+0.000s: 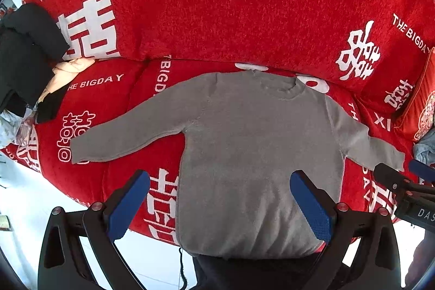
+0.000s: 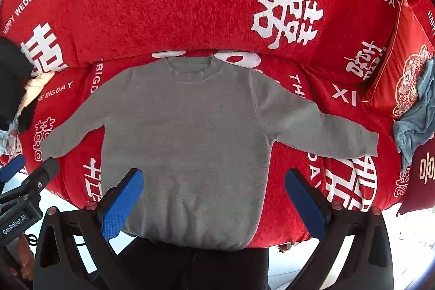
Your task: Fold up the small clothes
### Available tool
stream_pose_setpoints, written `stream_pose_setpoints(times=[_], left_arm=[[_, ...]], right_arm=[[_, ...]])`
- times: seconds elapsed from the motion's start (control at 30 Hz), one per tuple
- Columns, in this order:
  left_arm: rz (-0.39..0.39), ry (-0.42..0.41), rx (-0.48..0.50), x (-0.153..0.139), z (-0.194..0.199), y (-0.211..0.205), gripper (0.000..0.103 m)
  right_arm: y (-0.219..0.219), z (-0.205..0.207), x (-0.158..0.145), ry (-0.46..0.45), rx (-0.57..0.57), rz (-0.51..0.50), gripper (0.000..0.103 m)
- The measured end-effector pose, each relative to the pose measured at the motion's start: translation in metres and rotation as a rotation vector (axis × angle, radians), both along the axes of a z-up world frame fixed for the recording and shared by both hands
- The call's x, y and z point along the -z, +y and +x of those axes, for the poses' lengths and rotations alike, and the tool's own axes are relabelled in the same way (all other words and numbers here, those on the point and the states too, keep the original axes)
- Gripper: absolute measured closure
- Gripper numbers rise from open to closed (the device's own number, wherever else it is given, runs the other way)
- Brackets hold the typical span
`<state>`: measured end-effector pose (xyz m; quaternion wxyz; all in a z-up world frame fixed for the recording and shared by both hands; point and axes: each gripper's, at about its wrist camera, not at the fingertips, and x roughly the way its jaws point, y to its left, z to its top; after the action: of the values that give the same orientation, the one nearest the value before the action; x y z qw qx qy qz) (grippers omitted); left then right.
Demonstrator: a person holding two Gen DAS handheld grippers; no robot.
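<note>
Grey sweater (image 1: 255,154) (image 2: 185,143) lies flat, front up, on red sofa cover (image 1: 244,18) (image 2: 190,4), collar toward backrest, both sleeves spread out sideways, hem at seat's front edge. Left gripper (image 1: 220,203) hovers above hem, jaws wide apart, holding nothing. Right gripper (image 2: 213,200) likewise above lower body, jaws wide apart, empty. Black clothes (image 1: 24,56) piled at left; blue cloth (image 2: 416,116) against red cushion (image 2: 399,59) at right.

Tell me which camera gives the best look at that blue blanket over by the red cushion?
The right wrist view. There the blue blanket shows as a crumpled heap draped against the red cushion, beyond the grey sweater's sleeve. The left wrist view catches only a small corner of it at the right edge, above the other gripper's fingers.
</note>
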<state>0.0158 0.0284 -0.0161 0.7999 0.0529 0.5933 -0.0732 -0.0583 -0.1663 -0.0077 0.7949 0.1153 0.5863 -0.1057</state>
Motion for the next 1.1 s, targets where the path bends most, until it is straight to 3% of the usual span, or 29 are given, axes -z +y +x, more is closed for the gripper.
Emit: stream_pose_setpoints(times=[0.3, 0.53, 1.1], left_arm=[[-0.013, 0.048, -0.006, 0.02, 0.013, 0.003, 0.0], [-0.003, 0.086, -0.01, 0.051, 0.021, 0.003, 0.0], [0.025, 0.154, -0.078, 0.176, 0.047, 0.013, 0.0]], right_arm=[[0.002, 0.01, 0.012, 0.012, -0.004, 0.029, 0.0], [-0.001, 0.021, 0.046, 0.02, 0.019, 0.065, 0.0], [0.013, 0.058, 0.152, 0.03, -0.053, 0.087, 0.0]])
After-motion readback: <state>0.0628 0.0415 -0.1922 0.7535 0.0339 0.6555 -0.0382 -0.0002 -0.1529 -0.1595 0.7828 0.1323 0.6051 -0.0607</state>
